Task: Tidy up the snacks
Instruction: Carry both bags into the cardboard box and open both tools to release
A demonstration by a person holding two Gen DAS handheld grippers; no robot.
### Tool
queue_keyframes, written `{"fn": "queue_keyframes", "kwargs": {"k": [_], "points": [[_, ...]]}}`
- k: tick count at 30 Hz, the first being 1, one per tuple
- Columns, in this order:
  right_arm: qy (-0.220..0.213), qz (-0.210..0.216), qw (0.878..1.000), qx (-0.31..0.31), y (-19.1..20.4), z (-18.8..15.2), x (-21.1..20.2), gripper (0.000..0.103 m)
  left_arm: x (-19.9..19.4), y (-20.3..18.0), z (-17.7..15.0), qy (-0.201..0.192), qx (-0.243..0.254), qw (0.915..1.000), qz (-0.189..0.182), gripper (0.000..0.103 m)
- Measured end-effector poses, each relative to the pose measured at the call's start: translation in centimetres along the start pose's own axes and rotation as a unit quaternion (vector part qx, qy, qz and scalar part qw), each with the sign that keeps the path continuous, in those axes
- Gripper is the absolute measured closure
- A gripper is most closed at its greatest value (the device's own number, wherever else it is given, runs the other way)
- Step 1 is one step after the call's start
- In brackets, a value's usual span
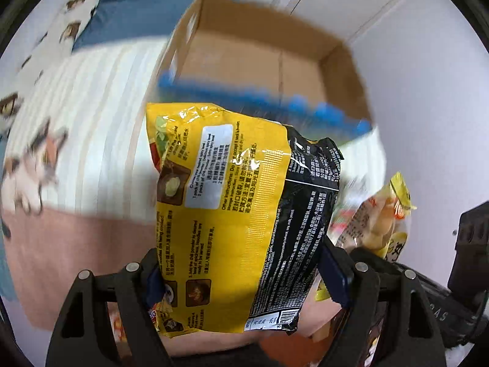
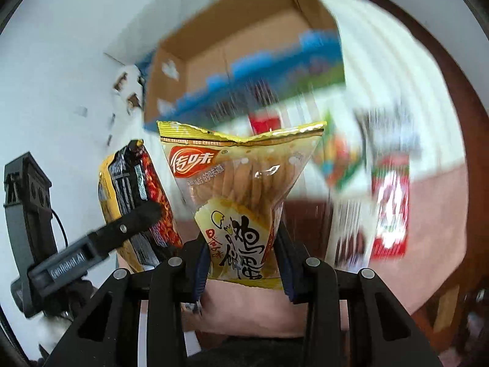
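A bed [image 1: 91, 98] with a white striped sheet and a pink cover [image 1: 76, 244] carries an open cardboard box [image 1: 259, 61] at upper centre. Blurred snack packets [image 2: 391, 202] lie on it at right.

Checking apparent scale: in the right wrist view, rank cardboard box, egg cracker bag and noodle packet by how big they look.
1. cardboard box
2. egg cracker bag, inflated by nearness
3. noodle packet, partly hidden
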State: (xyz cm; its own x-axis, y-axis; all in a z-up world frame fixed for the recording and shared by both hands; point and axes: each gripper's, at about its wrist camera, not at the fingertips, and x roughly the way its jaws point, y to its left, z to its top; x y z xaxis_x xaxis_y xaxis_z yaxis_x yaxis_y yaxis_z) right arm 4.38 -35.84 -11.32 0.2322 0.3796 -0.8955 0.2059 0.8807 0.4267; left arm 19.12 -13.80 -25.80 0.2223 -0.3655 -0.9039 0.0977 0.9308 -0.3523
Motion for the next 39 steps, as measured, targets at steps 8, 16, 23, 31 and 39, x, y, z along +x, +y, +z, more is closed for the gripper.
{"fn": "queue_keyframes", "kwargs": {"k": [8,16,23,31,39], "points": [[-0.043,-0.016,0.998,-0.042,2.7,12.7,-0.9,0.062,-1.9,-0.1,11.2,-0.016,-0.01,0.9997,-0.017,0.022],[0.001,-0.049,0.997,-0.061,3.2,24.3,5.6,0.062,3.8,1.9,20.0,0.033,-0.028,0.9991,-0.005,0.022],[0.065,-0.073,0.992,-0.076,1.7,30.5,13.2,0.062,7.4,3.0,23.3,0.07,-0.043,0.9965,0.016,0.022],[0.105,-0.085,0.988,-0.079,-0.3,34.4,18.8,0.062,10.8,3.4,24.0,0.111,-0.041,0.9925,0.029,0.022],[0.124,-0.1,0.984,-0.078,-2.1,36.7,20.7,0.016,8.6,2.2,21.0,0.101,-0.023,0.9938,0.039,0.011]]}}
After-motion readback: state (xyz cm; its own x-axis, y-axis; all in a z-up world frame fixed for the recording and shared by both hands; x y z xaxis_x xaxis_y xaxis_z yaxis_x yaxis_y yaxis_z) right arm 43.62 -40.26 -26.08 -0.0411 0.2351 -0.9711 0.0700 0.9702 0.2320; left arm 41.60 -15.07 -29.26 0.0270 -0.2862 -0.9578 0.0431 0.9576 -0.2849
